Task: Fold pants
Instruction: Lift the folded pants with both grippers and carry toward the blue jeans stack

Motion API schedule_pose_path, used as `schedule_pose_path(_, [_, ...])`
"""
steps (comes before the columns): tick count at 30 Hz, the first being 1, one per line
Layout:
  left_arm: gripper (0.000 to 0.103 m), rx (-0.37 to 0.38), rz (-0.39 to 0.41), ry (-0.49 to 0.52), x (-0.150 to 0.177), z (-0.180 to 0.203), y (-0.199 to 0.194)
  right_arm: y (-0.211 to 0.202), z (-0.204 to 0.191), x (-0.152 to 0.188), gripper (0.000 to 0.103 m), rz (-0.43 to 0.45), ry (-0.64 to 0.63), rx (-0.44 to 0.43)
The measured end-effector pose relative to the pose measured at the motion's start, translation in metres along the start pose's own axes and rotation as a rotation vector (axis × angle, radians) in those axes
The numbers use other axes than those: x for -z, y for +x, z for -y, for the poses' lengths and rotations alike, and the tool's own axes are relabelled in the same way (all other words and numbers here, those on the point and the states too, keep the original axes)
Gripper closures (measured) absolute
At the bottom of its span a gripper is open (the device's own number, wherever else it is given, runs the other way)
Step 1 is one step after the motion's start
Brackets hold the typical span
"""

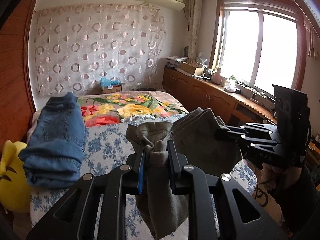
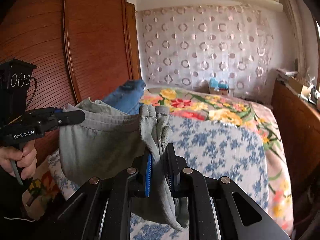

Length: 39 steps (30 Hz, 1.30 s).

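Observation:
Grey-green pants (image 1: 200,140) hang in the air above the bed, stretched by the waistband between both grippers. My left gripper (image 1: 156,146) is shut on one bunched end, where a drawstring shows. The right gripper (image 1: 220,134) clamps the other end at the right of the left wrist view. In the right wrist view my right gripper (image 2: 160,154) is shut on a gathered fold of the pants (image 2: 96,140). There the left gripper (image 2: 80,116) pinches the far end, held by a hand (image 2: 22,160). The legs drop below the frames, hidden.
Folded blue jeans (image 1: 56,140) lie on the bed (image 1: 108,146) at the left, beside a yellow plush toy (image 1: 10,170). A floral blanket (image 1: 130,106) covers the far half. A wooden wardrobe (image 2: 80,40) stands left of the bed, low cabinets (image 1: 200,92) under the window on the right.

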<state>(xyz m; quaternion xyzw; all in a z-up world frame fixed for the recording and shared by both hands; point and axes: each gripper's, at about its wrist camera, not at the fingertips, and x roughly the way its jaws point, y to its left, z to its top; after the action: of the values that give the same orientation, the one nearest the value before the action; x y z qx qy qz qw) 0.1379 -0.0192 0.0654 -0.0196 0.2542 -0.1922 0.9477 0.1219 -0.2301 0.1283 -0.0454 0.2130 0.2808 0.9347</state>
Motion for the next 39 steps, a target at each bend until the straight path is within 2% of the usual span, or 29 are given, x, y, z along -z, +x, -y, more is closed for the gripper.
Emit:
schedule_pose_path(9, [0.083,-0.052,0.033,0.003,-0.025,-0.017,0.001,0.022,0.007,-0.030,0.089,0.047,-0.061,-0.023])
schedule_pose_path(20, [0.083,-0.114,0.054,-0.008,-0.047,-0.050,0.009,0.070,0.023,-0.054,0.089,0.080,-0.120,-0.060])
schedule_pose_path(28, [0.083,-0.164,0.054,-0.041,-0.046,-0.083,0.013,0.112,0.031,-0.064,0.089,0.071,-0.144,-0.097])
schedule_pose_path(39, [0.083,-0.241,0.074,-0.097,-0.044,-0.133,0.016,0.176,0.041,-0.095,0.090,0.074,-0.157,-0.158])
